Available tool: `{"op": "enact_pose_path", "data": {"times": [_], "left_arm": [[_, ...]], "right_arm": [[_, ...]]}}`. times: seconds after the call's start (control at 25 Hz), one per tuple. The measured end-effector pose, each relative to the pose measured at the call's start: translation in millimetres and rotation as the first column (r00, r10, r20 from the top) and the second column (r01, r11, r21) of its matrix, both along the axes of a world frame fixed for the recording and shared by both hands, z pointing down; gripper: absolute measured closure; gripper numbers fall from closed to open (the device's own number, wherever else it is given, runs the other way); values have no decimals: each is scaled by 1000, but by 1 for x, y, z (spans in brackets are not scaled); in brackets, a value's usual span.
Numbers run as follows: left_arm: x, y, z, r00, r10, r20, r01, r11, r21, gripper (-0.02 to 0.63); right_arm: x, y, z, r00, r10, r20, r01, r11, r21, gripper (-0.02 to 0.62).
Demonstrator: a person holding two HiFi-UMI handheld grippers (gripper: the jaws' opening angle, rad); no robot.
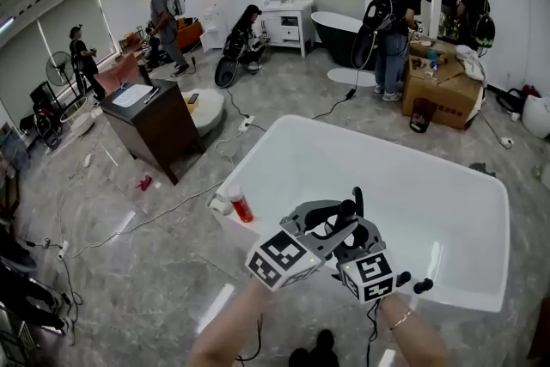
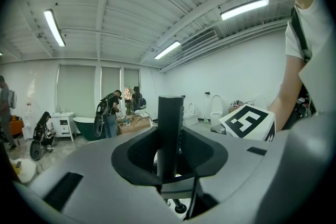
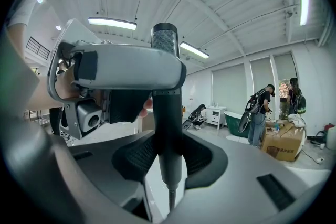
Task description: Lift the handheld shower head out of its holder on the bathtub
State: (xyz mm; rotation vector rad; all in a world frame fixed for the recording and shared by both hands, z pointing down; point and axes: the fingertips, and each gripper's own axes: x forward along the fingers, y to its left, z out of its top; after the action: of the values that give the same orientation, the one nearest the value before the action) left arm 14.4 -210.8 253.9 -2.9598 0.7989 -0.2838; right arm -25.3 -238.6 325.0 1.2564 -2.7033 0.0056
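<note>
The black handheld shower head (image 1: pixel 348 209) stands upright over the near rim of the white bathtub (image 1: pixel 258 155), clamped from two sides. My left gripper (image 1: pixel 331 222) is shut on its handle (image 2: pixel 170 134), and my right gripper (image 1: pixel 352 234) is shut on the same handle (image 3: pixel 167 113) lower down. In the right gripper view the spray face tops the handle, a thin hose (image 3: pixel 171 202) hangs below, and the left gripper's grey body (image 3: pixel 123 65) crosses in front. The right gripper's marker cube (image 2: pixel 247 120) shows in the left gripper view. Black tap fittings (image 1: pixel 412 282) sit on the rim just right of my hands.
A red bottle (image 1: pixel 241 206) and a white item (image 1: pixel 222 204) stand on the tub's left corner. A dark cabinet (image 1: pixel 155 120) stands to the left, with cables on the floor around it. Several people, a cardboard box (image 1: pixel 443 90) and a black tub (image 1: pixel 339 34) are at the back.
</note>
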Motion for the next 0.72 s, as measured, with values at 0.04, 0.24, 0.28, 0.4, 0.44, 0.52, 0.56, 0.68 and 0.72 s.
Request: {"op": "enact_pose_path", "data": {"times": [0.04, 0.24, 0.28, 0.4, 0.44, 0.52, 0.56, 0.68, 0.72], "left_arm": [[-1, 2, -2, 1000, 1, -2, -1, 1000, 2, 456], [-2, 4, -11, 1000, 3, -7, -3, 1000, 12, 456], [-1, 4, -11, 1000, 3, -7, -3, 1000, 12, 456], [-2, 9, -11, 1000, 2, -8, -2, 1000, 12, 456], [-2, 11, -12, 1000, 1, -8, -1, 1000, 12, 456], [-1, 12, -13, 1000, -1, -8, 2, 1000, 13, 456], [0, 13, -14, 1000, -3, -8, 3, 1000, 13, 456], [-1, 16, -14, 1000, -3, -7, 3, 1000, 14, 456], [-2, 17, -14, 1000, -3, -6, 3, 1000, 13, 456]], "right_arm": [[-1, 2, -1, 1000, 0, -1, 0, 1000, 1, 457], [-2, 3, -10, 1000, -1, -11, 1, 1000, 8, 457], [-2, 4, -11, 1000, -2, -11, 2, 1000, 9, 457], [-2, 9, -11, 1000, -4, -13, 4, 1000, 12, 457], [-2, 10, -12, 1000, -4, -14, 4, 1000, 13, 457], [-1, 11, -13, 1000, -4, -15, 5, 1000, 14, 457], [0, 12, -13, 1000, -5, -15, 5, 1000, 14, 457], [0, 15, -14, 1000, -4, -12, 4, 1000, 15, 457], [-2, 16, -14, 1000, -3, -12, 3, 1000, 15, 457]]}}
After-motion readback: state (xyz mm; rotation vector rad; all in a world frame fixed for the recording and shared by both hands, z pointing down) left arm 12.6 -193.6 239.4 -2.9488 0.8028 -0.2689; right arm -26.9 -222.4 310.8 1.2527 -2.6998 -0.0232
